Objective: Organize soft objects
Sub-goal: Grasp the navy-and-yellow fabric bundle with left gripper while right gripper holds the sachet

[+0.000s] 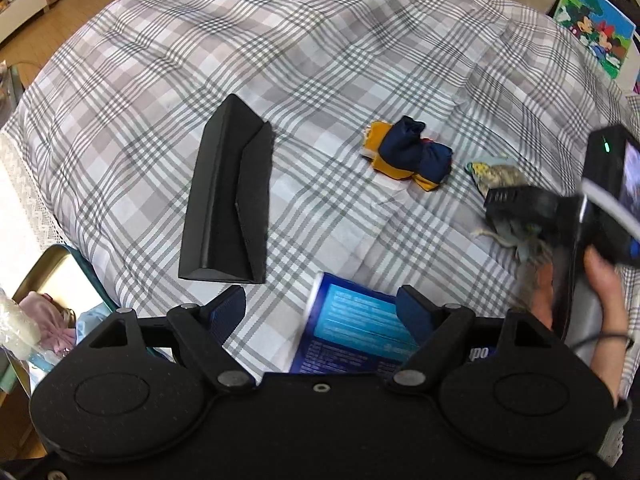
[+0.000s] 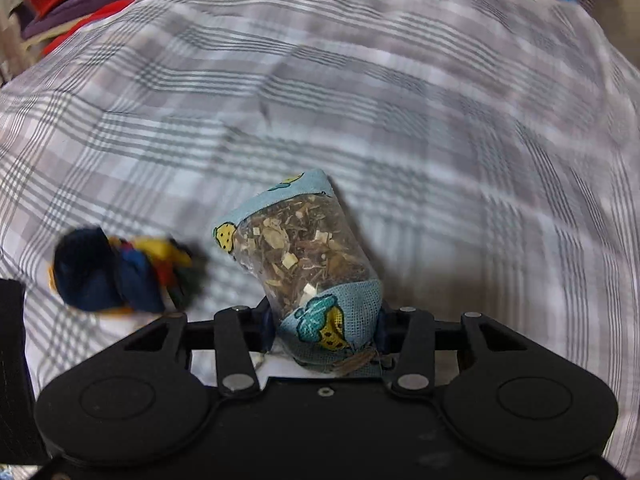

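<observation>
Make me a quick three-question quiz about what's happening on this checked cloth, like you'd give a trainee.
1. True or false: the right gripper is shut on the see-through herb sachet.
2. Which lies nearest the sachet on the checked cloth? A) black wedge B) navy and yellow beanbag bundle C) blue box
3. Fill in: between the left gripper fingers sits the ____ box, not visibly pinched.

Key: 1 true; 2 B; 3 blue.
</observation>
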Available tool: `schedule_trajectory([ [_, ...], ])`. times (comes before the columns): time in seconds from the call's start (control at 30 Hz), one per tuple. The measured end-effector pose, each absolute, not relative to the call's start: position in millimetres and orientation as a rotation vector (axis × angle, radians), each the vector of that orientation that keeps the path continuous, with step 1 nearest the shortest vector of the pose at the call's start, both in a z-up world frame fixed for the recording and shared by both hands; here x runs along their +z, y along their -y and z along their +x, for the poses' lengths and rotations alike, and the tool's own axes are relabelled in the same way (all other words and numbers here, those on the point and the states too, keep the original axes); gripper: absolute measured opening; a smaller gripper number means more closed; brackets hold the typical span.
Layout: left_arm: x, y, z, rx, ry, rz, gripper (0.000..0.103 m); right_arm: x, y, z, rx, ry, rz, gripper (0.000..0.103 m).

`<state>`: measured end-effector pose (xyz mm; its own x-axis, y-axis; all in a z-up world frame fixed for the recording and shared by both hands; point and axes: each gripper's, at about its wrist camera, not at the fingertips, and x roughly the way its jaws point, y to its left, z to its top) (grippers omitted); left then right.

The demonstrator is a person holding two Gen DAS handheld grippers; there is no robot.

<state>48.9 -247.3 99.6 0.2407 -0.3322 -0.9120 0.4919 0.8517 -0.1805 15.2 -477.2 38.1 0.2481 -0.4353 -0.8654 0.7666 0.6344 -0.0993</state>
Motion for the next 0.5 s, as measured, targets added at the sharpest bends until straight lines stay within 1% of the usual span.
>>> schedule_trajectory([
  [0.07,100.6,251.7,46.5,-0.574,-1.203,0.159,0.078,36.0,477.6,4.8,-0.849,-1.01,0.401,0.044],
  [0.17,99.7,259.4,45.4,-0.579,-1.21,0.158,0.078,33.8,485.4,9.9,-0.853,-1.005,0.418,0.048],
  [0.3,95.1,272.3,47.9,-0.585,-1.232,0.162,0.078,30.6,489.4,8.8,-0.858,-0.984,0.422,0.051],
  [0.4,92.4,283.0,49.4,-0.602,-1.239,0.171,0.078,30.0,487.9,11.7,-0.849,-0.98,0.403,0.055],
  [0.5,91.6,290.9,51.1,-0.598,-1.231,0.177,0.078,29.3,488.6,11.7,-0.831,-0.974,0.407,0.063],
])
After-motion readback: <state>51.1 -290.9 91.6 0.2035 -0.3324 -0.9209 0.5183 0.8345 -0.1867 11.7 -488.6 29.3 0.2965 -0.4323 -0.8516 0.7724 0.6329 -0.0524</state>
